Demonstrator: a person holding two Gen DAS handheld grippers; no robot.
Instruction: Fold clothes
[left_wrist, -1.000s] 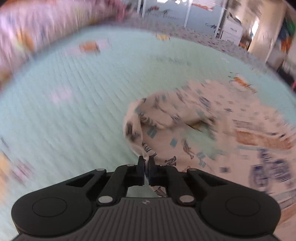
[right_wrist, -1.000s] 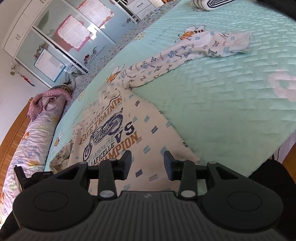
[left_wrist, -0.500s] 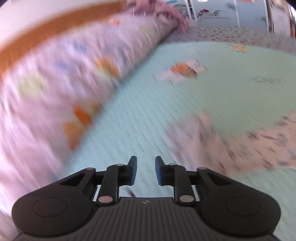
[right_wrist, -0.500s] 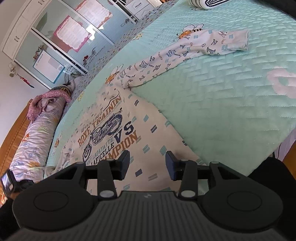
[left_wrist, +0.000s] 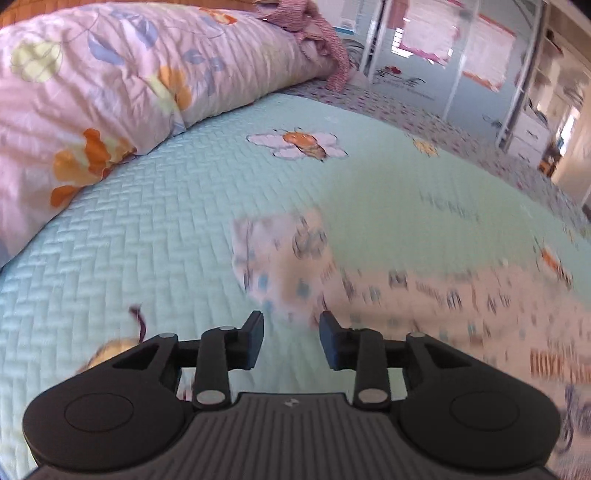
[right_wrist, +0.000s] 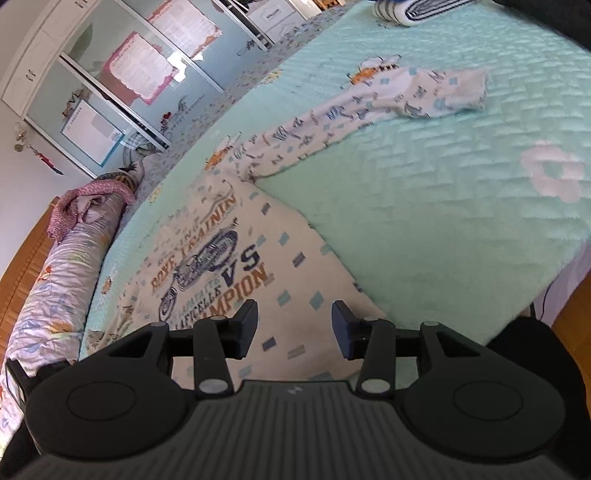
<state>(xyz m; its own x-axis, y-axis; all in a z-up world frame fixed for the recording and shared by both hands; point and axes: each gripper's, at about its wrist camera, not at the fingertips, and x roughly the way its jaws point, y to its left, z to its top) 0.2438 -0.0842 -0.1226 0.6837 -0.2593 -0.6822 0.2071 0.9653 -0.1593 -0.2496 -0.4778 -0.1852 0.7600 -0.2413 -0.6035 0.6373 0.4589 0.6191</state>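
Left gripper, lower centre of the left wrist view: the jaws now stand well apart and hold nothing, whereas a second ago they were pinched shut on a cuff of the printed shirt. The left sleeve has been let go and lies blurred on the mint quilt just ahead of the fingertips, at mid-frame. The release suggests that the sleeve has been spread out flat, so the laying-out stage appears nearly complete and the folds themselves remain to be made.

Right gripper, lower centre of the right wrist view: jaws wide apart as before, empty, hovering over the lower body of the shirt.

The shirt lies face up across the quilt, from lower left to centre of the right wrist view. It is cream with small blue and grey motifs and a motorcycle print with orange and navy lettering. The right sleeve stretches toward the upper right, slightly wrinkled. A floral bolster lies along the upper left of the left wrist view.
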